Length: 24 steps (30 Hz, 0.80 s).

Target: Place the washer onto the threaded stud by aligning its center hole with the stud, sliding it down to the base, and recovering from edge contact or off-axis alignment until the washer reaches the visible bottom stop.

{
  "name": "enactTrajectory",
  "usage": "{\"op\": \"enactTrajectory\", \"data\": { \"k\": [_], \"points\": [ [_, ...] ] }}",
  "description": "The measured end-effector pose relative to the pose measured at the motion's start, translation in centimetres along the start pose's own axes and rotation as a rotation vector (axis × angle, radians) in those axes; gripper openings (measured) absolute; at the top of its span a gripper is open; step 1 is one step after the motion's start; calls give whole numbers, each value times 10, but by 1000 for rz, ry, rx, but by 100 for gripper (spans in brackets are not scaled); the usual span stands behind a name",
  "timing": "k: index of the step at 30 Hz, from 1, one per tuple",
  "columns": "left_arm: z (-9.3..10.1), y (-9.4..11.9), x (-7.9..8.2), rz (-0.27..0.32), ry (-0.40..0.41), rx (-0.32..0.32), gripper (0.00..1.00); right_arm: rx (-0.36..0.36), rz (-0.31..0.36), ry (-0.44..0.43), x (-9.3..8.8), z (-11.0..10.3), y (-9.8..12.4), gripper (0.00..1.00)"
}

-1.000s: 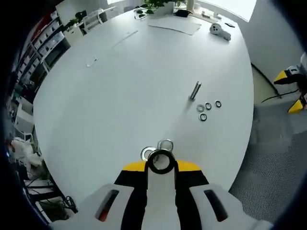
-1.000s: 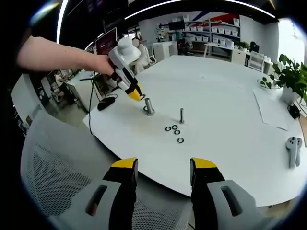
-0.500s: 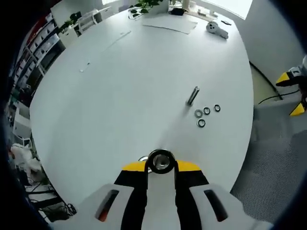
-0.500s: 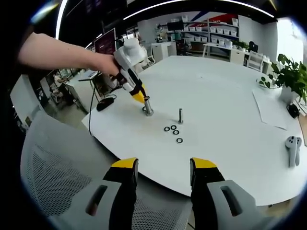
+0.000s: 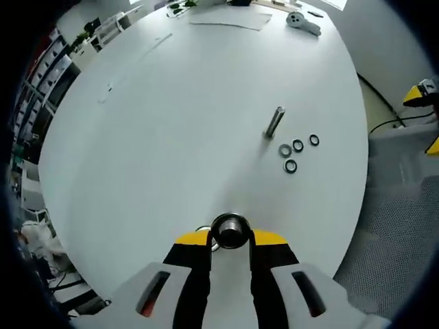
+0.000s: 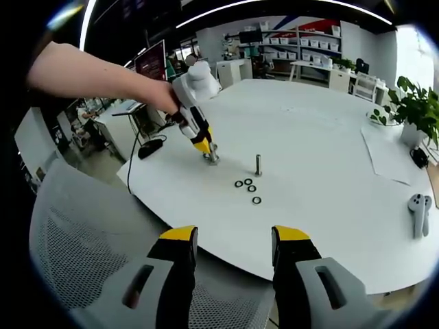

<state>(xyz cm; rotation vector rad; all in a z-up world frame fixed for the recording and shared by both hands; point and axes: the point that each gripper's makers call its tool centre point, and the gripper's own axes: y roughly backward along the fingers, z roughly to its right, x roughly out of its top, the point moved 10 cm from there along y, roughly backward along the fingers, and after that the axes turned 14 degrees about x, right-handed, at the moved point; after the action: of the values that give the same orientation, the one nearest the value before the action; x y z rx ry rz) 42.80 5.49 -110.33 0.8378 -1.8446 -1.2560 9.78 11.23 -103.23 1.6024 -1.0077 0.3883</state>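
Note:
My left gripper (image 5: 230, 238) is shut on a dark metal washer (image 5: 230, 229), held flat between its yellow tips. The washer sits right over the top of a threaded stud, which I see end-on through its hole. In the right gripper view a hand holds the left gripper (image 6: 199, 142) tilted down onto that stud (image 6: 213, 156) near the table's near-left edge. The rim of another washer (image 5: 202, 229) peeks out at the stud's base. My right gripper (image 6: 228, 241) stands open off the table's edge, with nothing between its fingers.
A second upright stud (image 5: 275, 122) stands on the white round table (image 5: 171, 123), with three loose washers (image 5: 291, 151) beside it. A white controller (image 5: 302, 20), paper and a plant lie at the far side. A mesh chair (image 6: 82, 260) sits below my right gripper.
The left gripper has moved right and down with the washer until it sits over the stud's top. The washers at the stud's base are now mostly hidden. The right gripper has stayed still.

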Motion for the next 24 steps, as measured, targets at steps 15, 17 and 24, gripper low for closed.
{"op": "enactTrajectory", "data": {
  "k": [15, 17, 24],
  "points": [
    [8, -17, -4, -31, -4, 20, 19, 5, 4, -13, -1, 1, -1, 46],
    [8, -18, -5, -26, 23, 20, 19, 5, 1, -11, -1, 2, -1, 46],
    [12, -21, -7, -43, 60, 10, 20, 12, -1, -9, -1, 2, -2, 46]
  ]
}}
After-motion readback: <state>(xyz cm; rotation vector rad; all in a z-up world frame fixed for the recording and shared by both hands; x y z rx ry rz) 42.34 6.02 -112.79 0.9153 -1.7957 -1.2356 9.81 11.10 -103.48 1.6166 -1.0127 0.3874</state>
